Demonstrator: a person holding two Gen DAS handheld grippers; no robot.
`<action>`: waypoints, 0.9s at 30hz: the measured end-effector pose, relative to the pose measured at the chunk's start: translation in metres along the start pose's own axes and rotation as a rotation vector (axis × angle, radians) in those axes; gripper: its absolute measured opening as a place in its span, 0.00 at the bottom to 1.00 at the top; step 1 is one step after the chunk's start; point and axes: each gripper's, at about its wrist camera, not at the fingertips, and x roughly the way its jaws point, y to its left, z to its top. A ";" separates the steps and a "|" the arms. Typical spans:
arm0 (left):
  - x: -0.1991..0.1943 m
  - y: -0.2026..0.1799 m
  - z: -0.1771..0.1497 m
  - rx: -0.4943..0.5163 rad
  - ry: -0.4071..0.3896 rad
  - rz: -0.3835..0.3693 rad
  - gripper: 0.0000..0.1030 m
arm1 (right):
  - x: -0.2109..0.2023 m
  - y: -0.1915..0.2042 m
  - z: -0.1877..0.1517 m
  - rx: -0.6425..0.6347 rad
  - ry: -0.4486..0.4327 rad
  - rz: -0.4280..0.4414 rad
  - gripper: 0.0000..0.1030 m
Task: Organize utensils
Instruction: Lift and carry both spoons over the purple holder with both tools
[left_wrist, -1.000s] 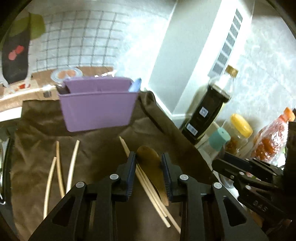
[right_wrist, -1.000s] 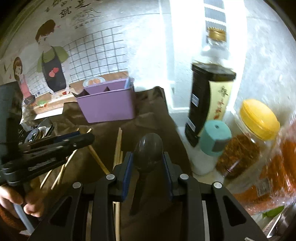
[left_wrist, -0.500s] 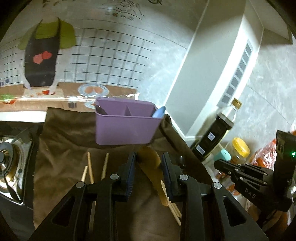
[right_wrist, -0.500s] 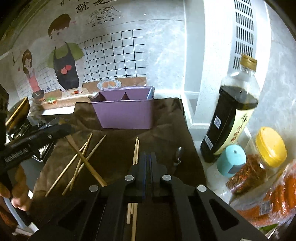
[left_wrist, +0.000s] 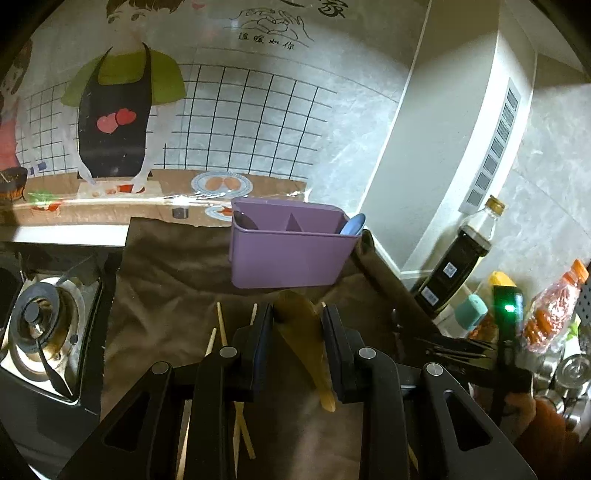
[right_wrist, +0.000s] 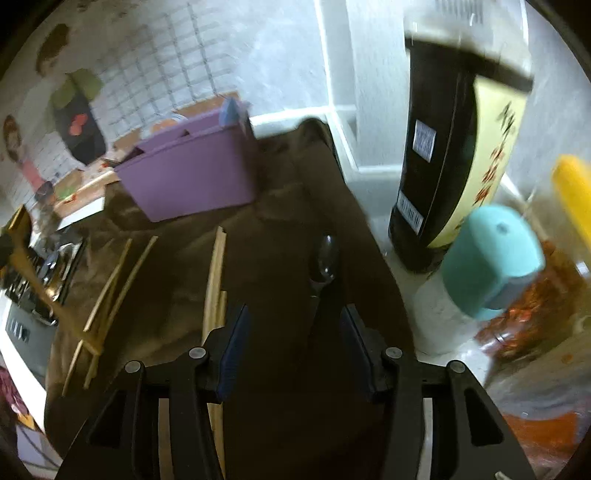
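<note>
My left gripper is shut on a brown wooden spoon and holds it above the brown cloth, in front of the purple utensil caddy. A blue spoon and a dark one stand in the caddy. My right gripper is open and low over the cloth, its jaws on either side of a dark metal spoon lying there. Wooden chopsticks lie loose on the cloth. The caddy also shows in the right wrist view.
A gas burner sits left of the cloth. On the right stand a dark sauce bottle, a teal-capped container, a yellow-lidded jar and an orange bag. A white vented column rises behind.
My left gripper has lifted the wooden spoon higher and back from the caddy. My right gripper was shut half a second ago, and is now open, low over the dark spoon.
</note>
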 end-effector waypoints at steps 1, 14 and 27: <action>0.001 0.001 0.000 -0.002 0.004 0.001 0.28 | 0.009 0.000 0.002 0.004 0.011 -0.011 0.41; 0.005 0.026 -0.007 -0.063 0.041 0.055 0.28 | 0.076 0.006 0.025 -0.029 0.073 -0.152 0.30; 0.005 0.021 -0.009 -0.017 0.061 0.039 0.28 | 0.033 0.029 0.029 -0.076 -0.025 -0.084 0.27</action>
